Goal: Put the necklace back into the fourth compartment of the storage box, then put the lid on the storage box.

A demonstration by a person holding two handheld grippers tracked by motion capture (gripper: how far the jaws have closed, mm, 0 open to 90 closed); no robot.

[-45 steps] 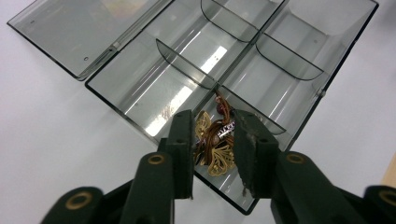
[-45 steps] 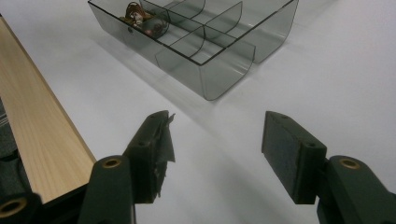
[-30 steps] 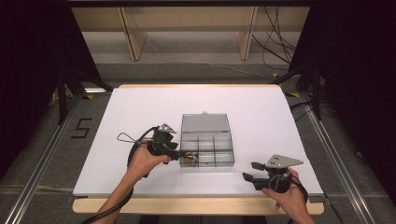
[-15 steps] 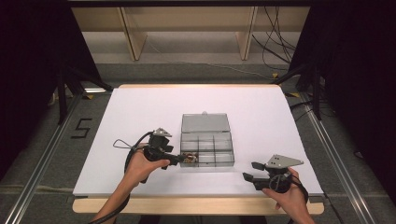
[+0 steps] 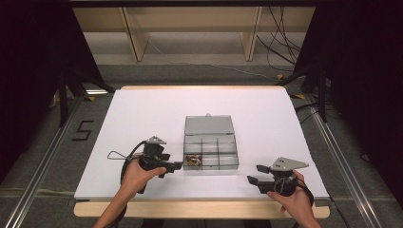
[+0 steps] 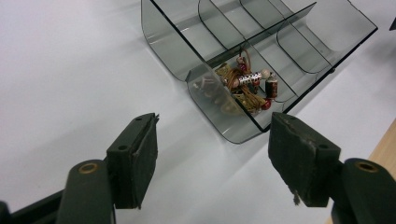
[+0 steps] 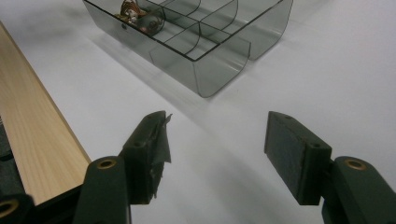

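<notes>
With the beaded cord bundle (image 6: 245, 86) lying in the near-left compartment of the clear divided box (image 5: 210, 147) on the table (image 5: 142, 114), the left tool (image 5: 173, 165), whose jaws have just been opening and are empty, is best drawn back level (clear of the box wall), while the right tool (image 5: 252, 175) is kept open and empty well apart.
</notes>
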